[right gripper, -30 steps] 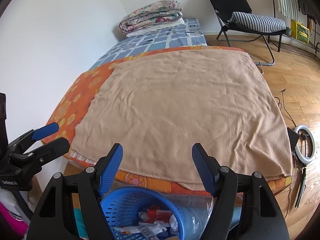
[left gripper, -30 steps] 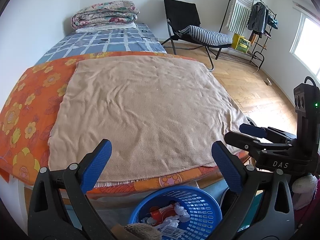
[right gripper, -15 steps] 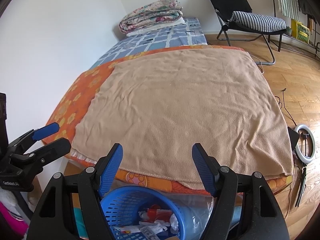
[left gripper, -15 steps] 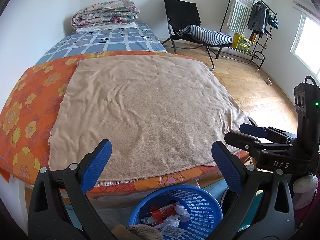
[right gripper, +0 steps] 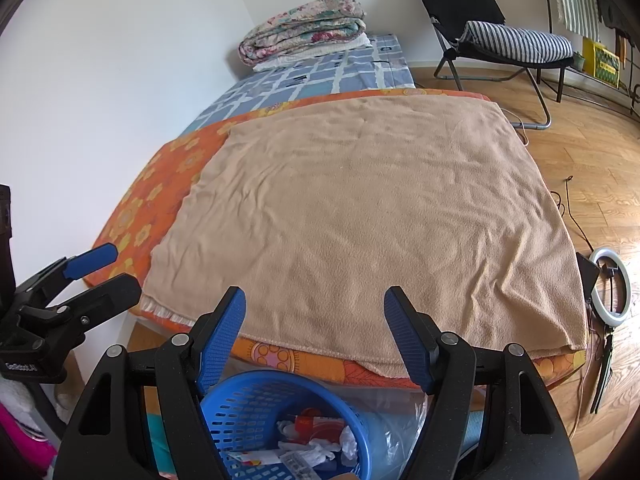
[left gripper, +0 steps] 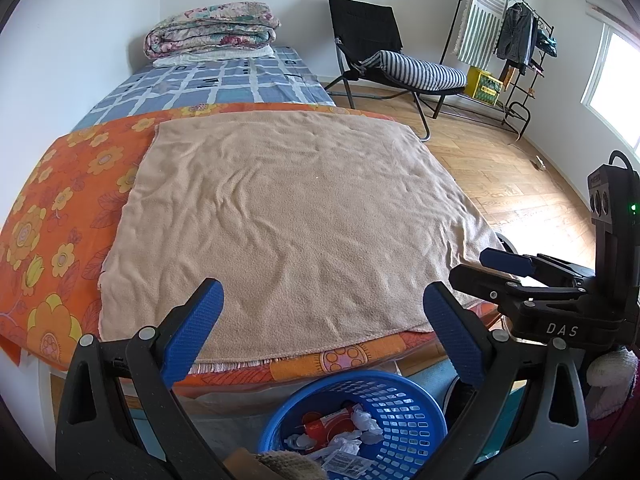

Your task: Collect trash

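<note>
Item: trash (left gripper: pixel 340 430), crumpled paper and wrappers, lies in the blue basket (left gripper: pixel 404 404) on the floor at the foot of the bed (left gripper: pixel 60 216). We hold left gripper (left gripper: pixel 326 322) and right gripper (right gripper: pixel 314 334) above it, both spread apart and empty. We see no litter on the tan blanket (left gripper: pixel 288 216), so we judge a careful scan of its folds and the floor is what the step needs.

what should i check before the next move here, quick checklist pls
1. left gripper open and empty: ok
2. right gripper open and empty: ok
3. blue basket within view below both grippers, holding crumpled trash: ok
4. tan blanket free of visible trash: ok
5. trash left elsewhere, e.g. on the wooden floor: cannot tell
6. grippers apart from each other: ok
</note>
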{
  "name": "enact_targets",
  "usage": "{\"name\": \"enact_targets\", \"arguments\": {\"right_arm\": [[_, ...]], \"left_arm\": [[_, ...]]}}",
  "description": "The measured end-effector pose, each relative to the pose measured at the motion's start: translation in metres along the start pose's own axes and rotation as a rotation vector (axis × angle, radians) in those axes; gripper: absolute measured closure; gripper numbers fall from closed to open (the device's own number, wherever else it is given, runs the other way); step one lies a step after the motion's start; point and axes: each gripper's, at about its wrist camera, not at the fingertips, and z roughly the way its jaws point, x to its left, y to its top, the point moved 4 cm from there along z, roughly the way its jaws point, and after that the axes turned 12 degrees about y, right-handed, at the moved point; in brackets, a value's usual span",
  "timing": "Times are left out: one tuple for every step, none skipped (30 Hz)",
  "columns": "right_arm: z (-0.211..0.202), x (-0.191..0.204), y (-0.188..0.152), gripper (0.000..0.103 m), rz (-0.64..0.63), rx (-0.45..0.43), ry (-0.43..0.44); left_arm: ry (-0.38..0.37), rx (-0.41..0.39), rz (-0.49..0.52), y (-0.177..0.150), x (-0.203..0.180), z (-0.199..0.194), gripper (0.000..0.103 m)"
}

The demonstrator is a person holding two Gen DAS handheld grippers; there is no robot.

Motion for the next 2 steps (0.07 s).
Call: {"name": "enact_targets", "arguments": {"right_arm": [[0.0001, 0.0001, -0.0001, 0.032, 0.0, 0.001, 0.0], [0.0002, 0.0001, -0.0002, 0.032, -0.001, 0.001, 0.0]], "left_arm": [[0.002, -0.001, 0.001, -0.0008, 0.0012, 0.0, 0.001], [0.003, 0.0, 0.002, -0.0015, 0.0031, -0.0002, 0.001]]}}
